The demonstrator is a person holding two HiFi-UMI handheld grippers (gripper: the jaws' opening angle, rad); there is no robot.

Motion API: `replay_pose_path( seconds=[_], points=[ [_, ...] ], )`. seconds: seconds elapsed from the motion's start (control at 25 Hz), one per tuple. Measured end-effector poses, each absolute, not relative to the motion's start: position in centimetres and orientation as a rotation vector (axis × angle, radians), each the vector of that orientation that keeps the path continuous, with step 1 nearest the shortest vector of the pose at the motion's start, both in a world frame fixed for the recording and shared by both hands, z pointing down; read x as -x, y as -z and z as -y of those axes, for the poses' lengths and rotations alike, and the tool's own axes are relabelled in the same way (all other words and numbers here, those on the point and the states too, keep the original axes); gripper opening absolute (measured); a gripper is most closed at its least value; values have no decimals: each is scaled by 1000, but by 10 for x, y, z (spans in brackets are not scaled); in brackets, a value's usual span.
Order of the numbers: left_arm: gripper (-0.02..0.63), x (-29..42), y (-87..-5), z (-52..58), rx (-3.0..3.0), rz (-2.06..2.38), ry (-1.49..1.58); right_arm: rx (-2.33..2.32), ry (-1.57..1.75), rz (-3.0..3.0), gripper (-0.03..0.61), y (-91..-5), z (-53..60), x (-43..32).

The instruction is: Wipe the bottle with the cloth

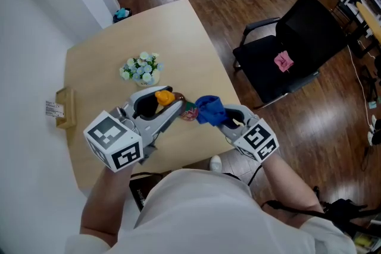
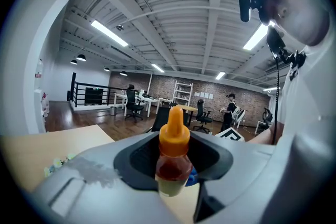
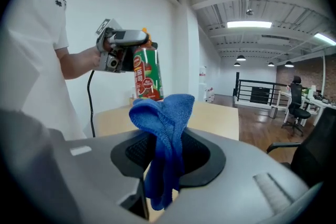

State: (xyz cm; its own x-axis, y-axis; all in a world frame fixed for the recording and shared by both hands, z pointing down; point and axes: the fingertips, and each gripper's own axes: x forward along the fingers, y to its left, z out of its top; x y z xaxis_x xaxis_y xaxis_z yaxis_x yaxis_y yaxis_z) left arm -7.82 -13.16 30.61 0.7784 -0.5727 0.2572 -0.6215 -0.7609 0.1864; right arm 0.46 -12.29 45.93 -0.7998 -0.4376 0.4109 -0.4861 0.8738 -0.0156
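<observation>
The bottle [image 1: 188, 110] has an orange cap [image 1: 164, 97] and a red and green label. My left gripper [image 1: 172, 105] is shut on it near the cap and holds it above the table. In the left gripper view the bottle [image 2: 173, 162] stands upright between the jaws of the left gripper [image 2: 173, 178]. My right gripper [image 1: 225, 119] is shut on a bunched blue cloth [image 1: 209, 109], which reaches the bottle's lower end. In the right gripper view the cloth [image 3: 165, 128] rises from the right gripper [image 3: 164, 176], just under the bottle [image 3: 146, 73]. Whether cloth and bottle touch I cannot tell.
A beige table [image 1: 178, 33] lies below with a small bunch of pale flowers [image 1: 141, 68] on it. A cardboard piece with a label [image 1: 62, 107] sits at its left edge by the white wall. A black office chair [image 1: 297, 44] stands to the right on the wood floor.
</observation>
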Motion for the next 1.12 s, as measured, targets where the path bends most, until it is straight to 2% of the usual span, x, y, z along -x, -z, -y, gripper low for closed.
replay_pose_path(
  seconds=[0.56, 1.12],
  points=[
    [161, 76, -330, 143, -2705, 958, -343, -957, -182, 2606, 126, -435, 165, -81],
    [163, 66, -458, 210, -2586, 1164, -511, -997, -403, 2543, 127, -473, 111, -131]
  ],
)
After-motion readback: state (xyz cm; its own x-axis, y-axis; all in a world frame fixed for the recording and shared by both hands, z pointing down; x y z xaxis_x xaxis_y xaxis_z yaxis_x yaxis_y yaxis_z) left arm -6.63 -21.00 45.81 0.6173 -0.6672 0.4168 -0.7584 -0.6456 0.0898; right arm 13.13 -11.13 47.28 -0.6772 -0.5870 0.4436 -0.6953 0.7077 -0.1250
